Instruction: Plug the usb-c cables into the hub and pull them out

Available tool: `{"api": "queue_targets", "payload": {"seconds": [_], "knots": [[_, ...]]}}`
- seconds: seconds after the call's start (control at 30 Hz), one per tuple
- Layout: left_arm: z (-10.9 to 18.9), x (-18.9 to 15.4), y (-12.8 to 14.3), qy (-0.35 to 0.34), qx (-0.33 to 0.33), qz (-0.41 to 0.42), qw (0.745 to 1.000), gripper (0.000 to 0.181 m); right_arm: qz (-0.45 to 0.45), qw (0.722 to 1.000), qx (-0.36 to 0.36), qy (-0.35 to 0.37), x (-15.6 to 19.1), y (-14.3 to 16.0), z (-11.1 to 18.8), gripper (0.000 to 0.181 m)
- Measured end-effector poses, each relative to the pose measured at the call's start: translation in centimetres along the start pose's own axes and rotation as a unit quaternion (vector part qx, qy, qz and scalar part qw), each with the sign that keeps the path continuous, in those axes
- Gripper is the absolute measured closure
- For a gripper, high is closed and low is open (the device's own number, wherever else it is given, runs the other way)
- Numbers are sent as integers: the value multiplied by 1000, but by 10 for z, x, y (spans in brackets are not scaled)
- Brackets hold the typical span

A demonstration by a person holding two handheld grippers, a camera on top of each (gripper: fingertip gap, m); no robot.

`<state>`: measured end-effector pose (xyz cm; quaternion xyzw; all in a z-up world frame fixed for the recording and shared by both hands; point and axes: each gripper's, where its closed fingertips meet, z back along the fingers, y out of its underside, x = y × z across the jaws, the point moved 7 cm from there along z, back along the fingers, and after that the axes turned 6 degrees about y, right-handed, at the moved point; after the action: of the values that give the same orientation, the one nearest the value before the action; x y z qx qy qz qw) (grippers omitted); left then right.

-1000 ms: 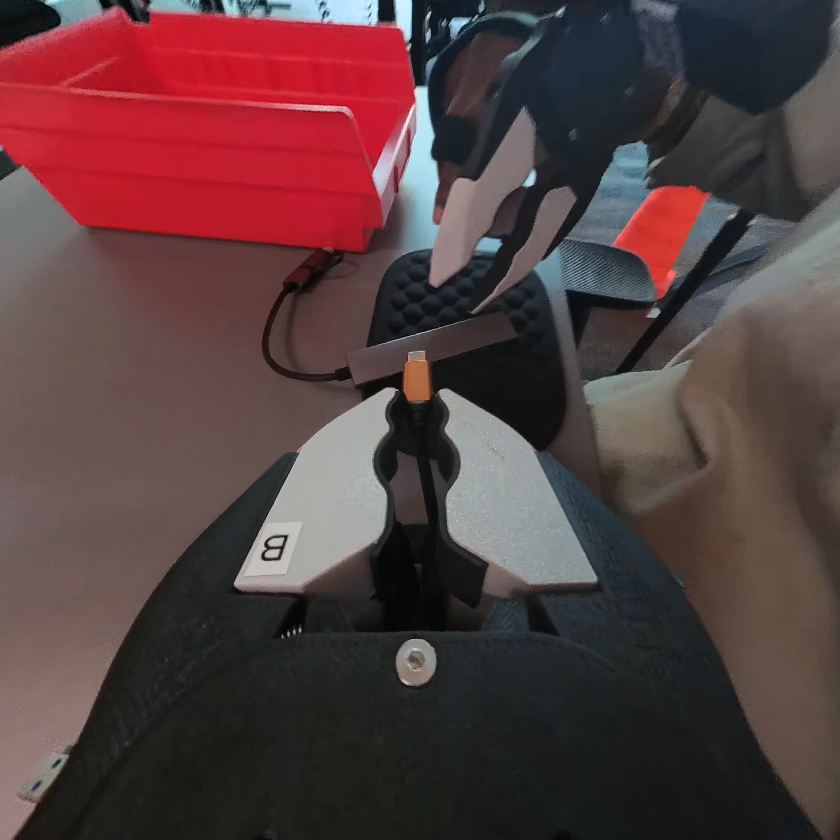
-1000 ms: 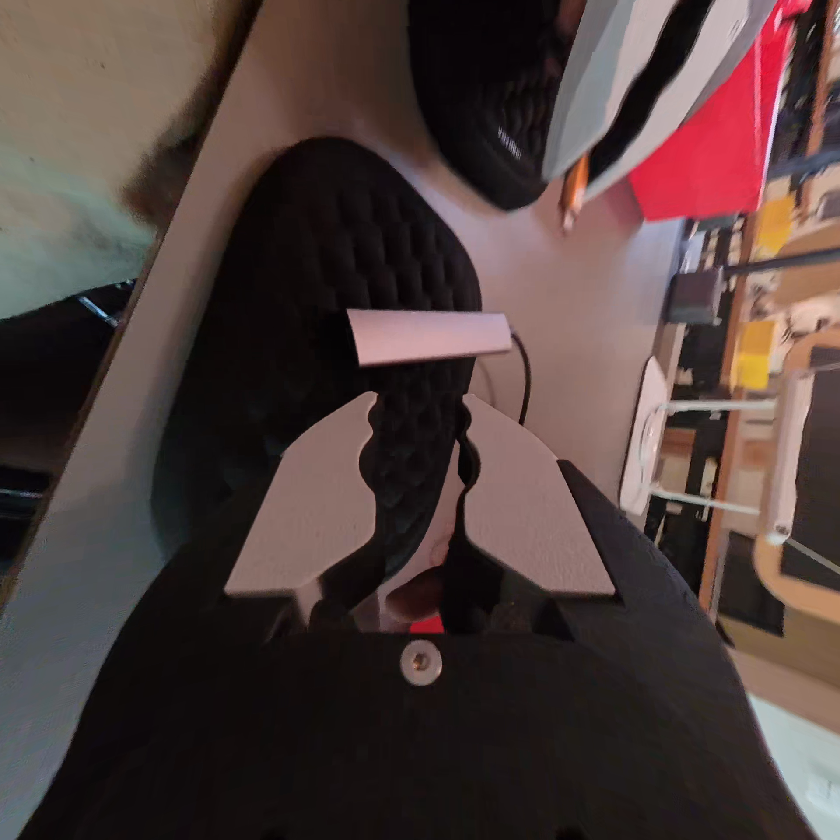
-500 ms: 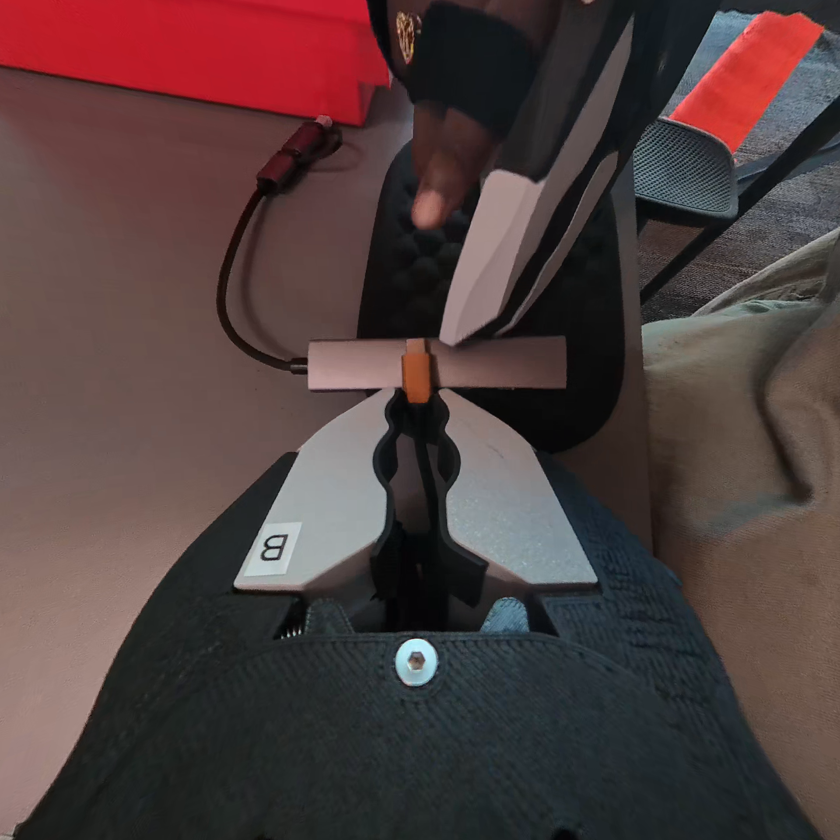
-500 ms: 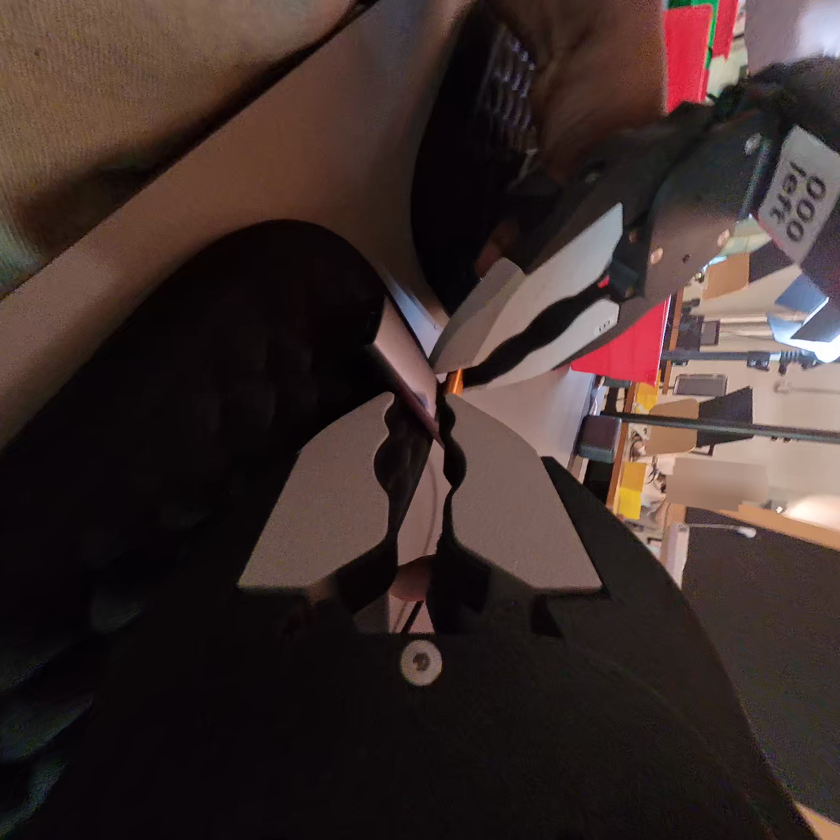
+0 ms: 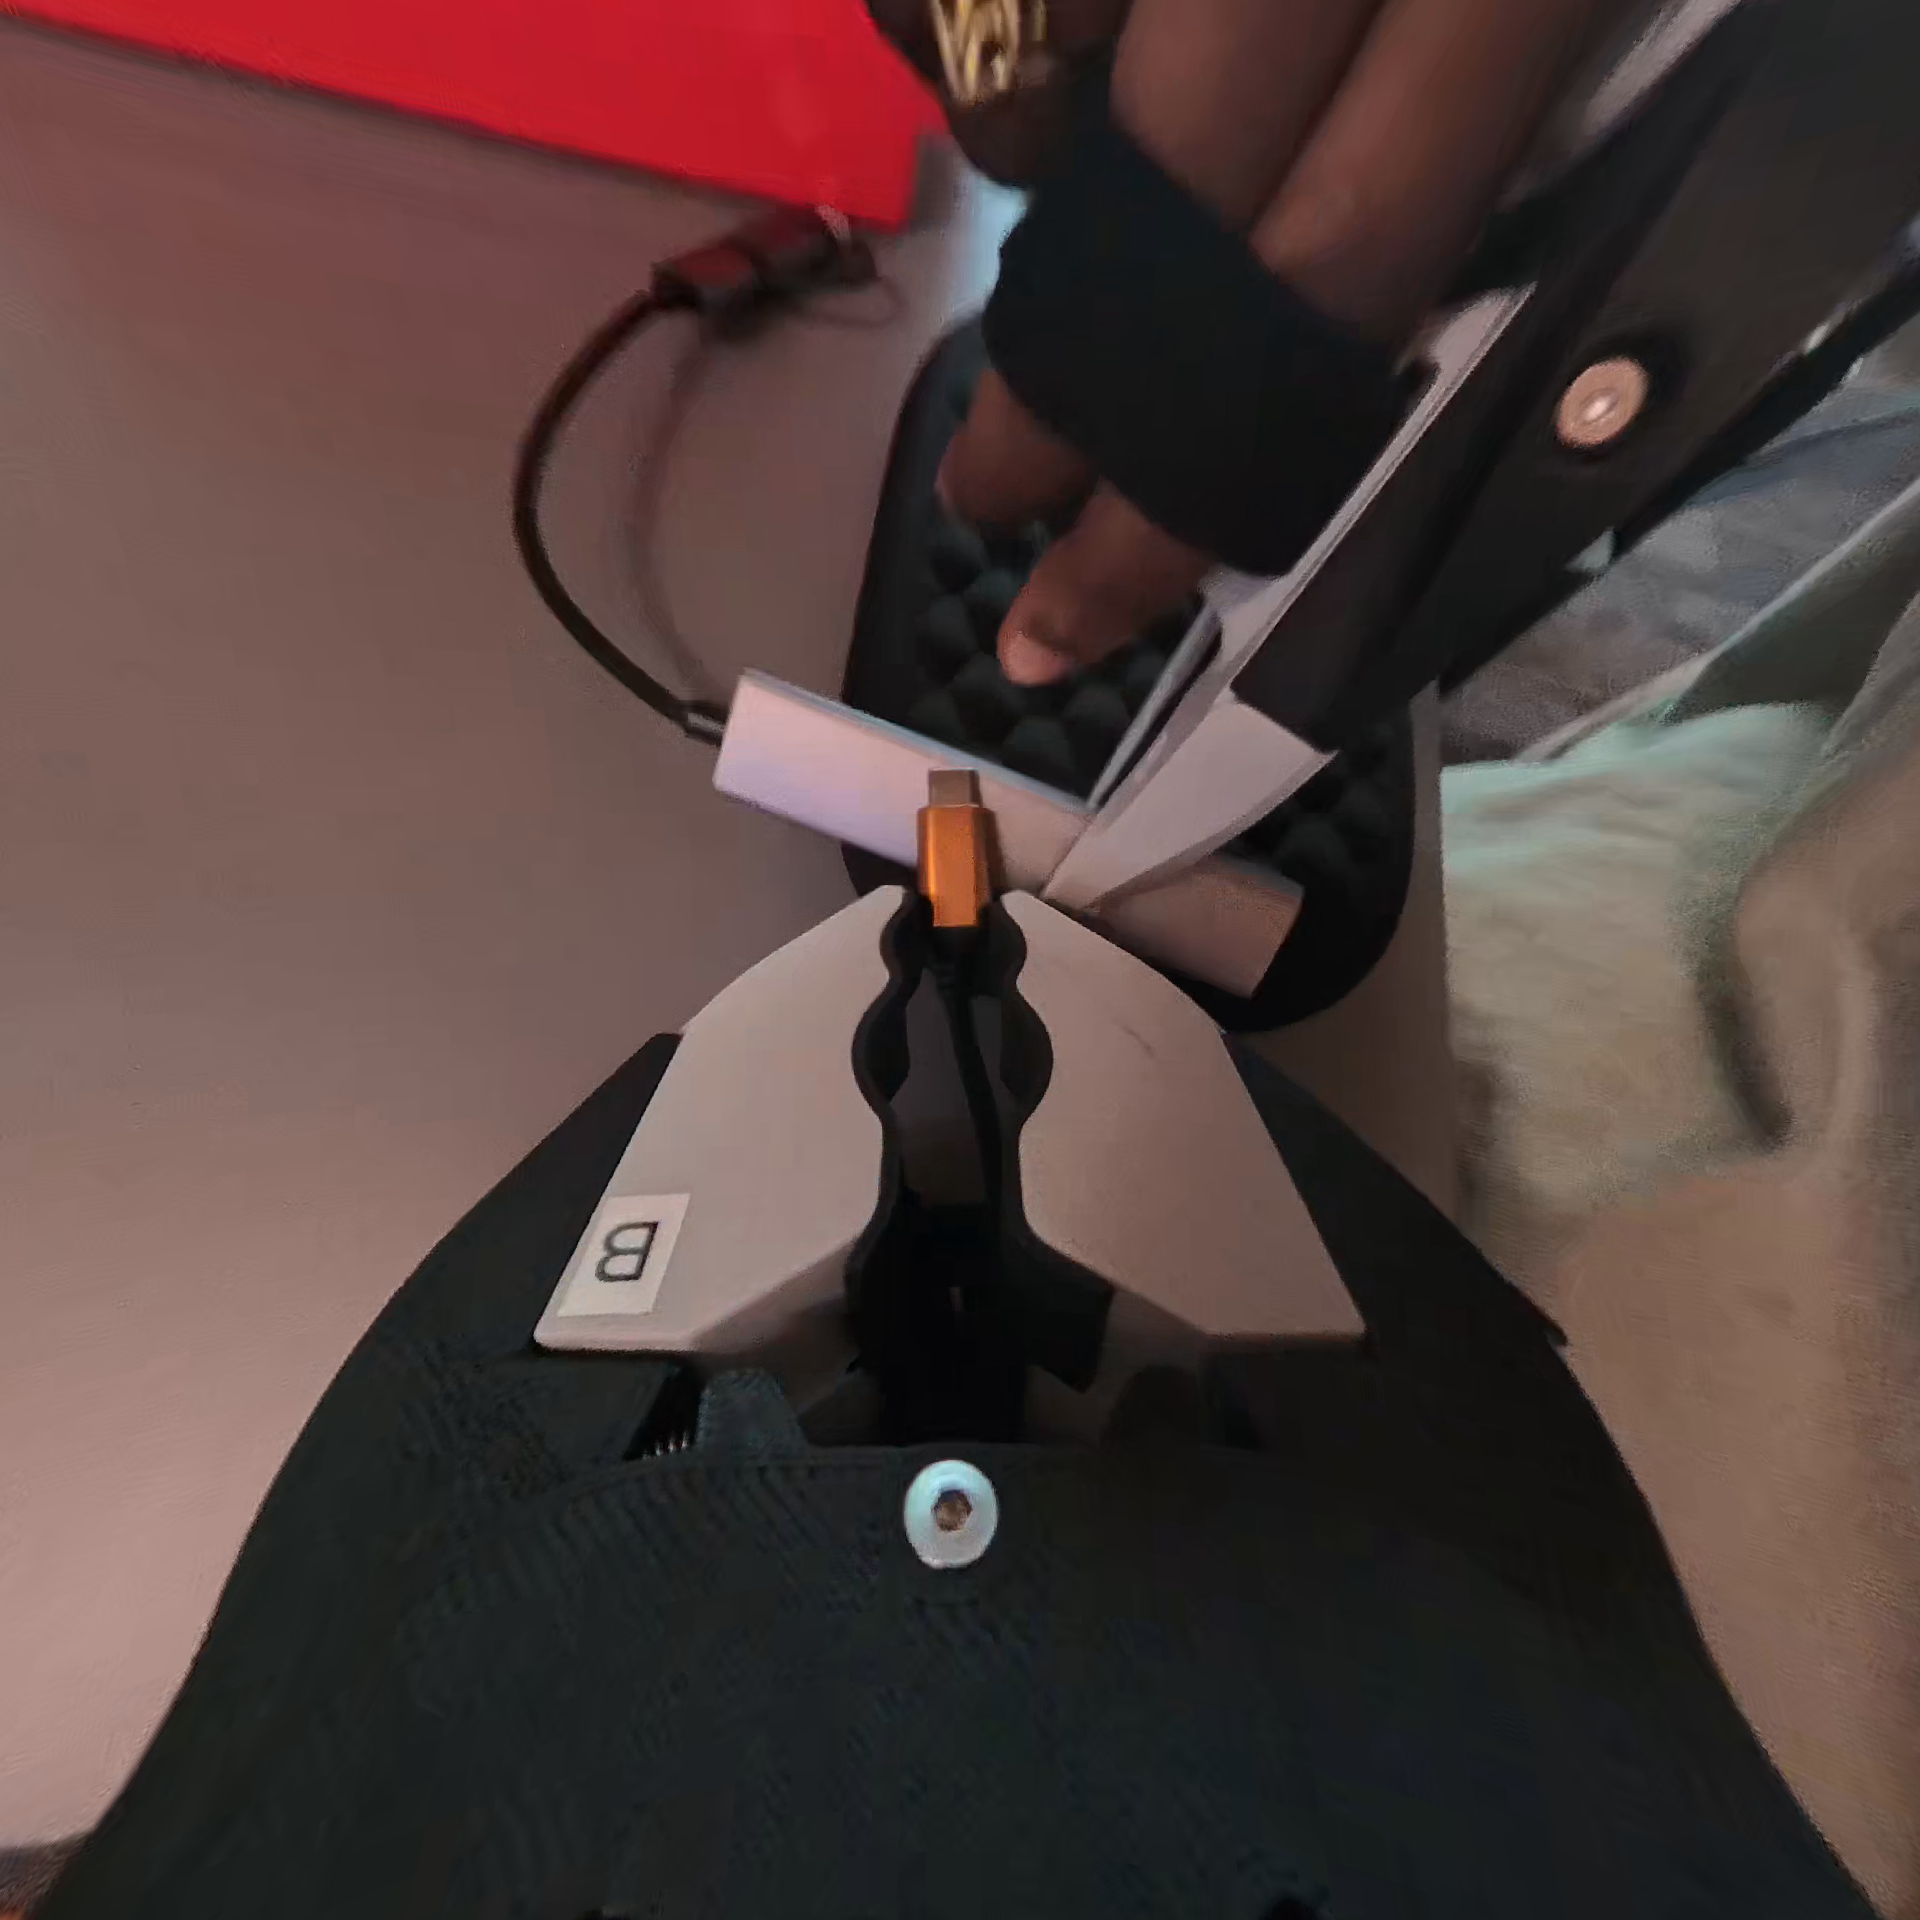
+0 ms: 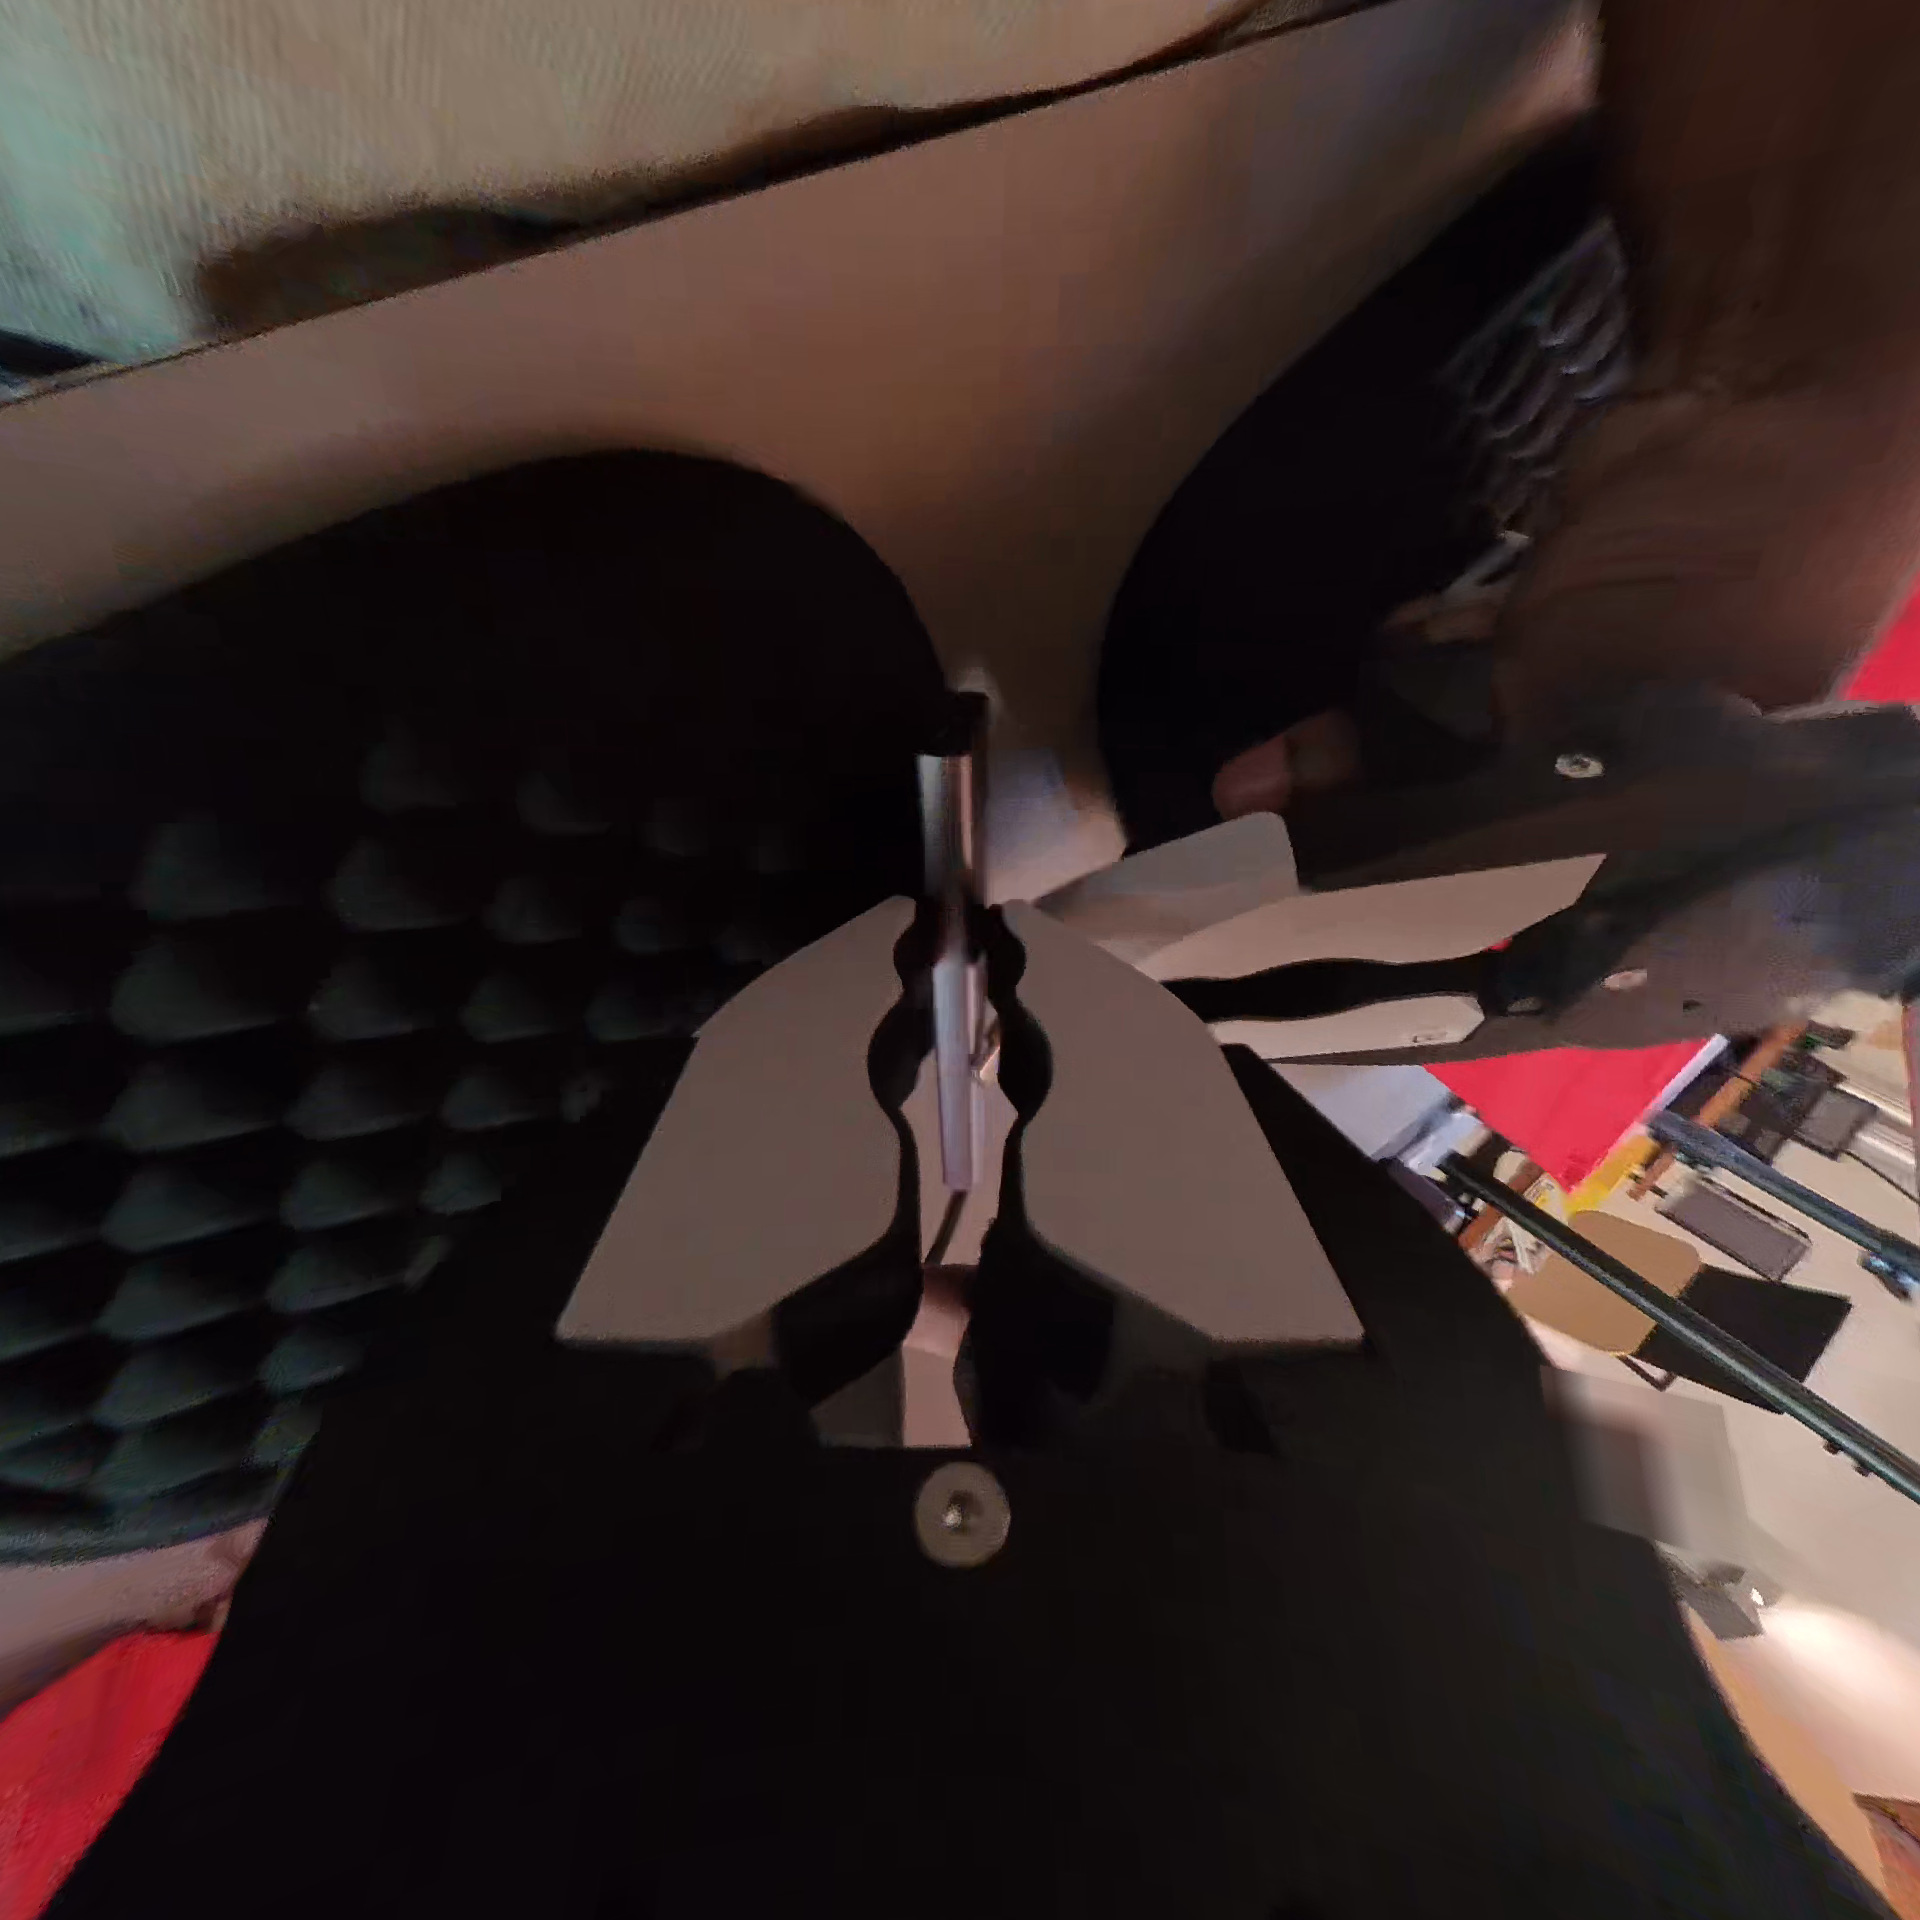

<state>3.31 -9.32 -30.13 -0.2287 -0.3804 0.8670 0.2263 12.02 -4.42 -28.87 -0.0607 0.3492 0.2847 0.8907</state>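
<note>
Left gripper [image 5: 954,906] clamps the orange plug [image 5: 953,864], its tip just short of the grey hub [image 5: 831,774], which the right gripper [image 6: 958,912] pinches, tilted over the black pad [image 5: 1340,966]; insertion and removal appear still undone.

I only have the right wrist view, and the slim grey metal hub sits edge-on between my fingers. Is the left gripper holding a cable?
Observer: Yes. The left gripper is shut on an orange metal USB-C plug with a black cord.
Operator: Is it in the hub?
Observer: No. Its bare silver tip shows whole in front of the side face of the grey hub.
Operator: Where does the hub's own lead go?
Observer: Its black cable loops to a red connector lying by the red plastic bin.
</note>
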Motion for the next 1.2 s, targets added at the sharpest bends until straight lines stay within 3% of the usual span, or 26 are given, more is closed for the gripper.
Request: {"api": "queue_targets", "payload": {"seconds": [0.07,0.17,0.27,0.37,0.43,0.57,0.83,1.2], "knots": [[15,-5,-7,2,-70,-21,997,171,-27,999,-6,27,-4,2,2,173],[49,-12,-8,-9,-143,-52,988,171,-140,979,-33,141,-15,12,20,173],[81,-21,-7,19,-182,-57,981,171,-276,918,-86,271,-27,21,52,173],[94,-38,-12,72,-199,-54,976,171,-355,852,-154,353,-30,19,77,173],[89,-49,-15,98,-169,-49,980,171,-364,840,-165,368,-28,13,81,173],[77,-67,-25,143,-126,-48,981,171,-337,865,-149,341,-23,-6,77,173],[62,-64,-33,90,-34,-57,994,171,-251,921,-71,289,-20,-12,76,173],[52,-64,-34,87,-4,-60,994,171,-152,961,-3,231,-21,-12,70,173]]}}
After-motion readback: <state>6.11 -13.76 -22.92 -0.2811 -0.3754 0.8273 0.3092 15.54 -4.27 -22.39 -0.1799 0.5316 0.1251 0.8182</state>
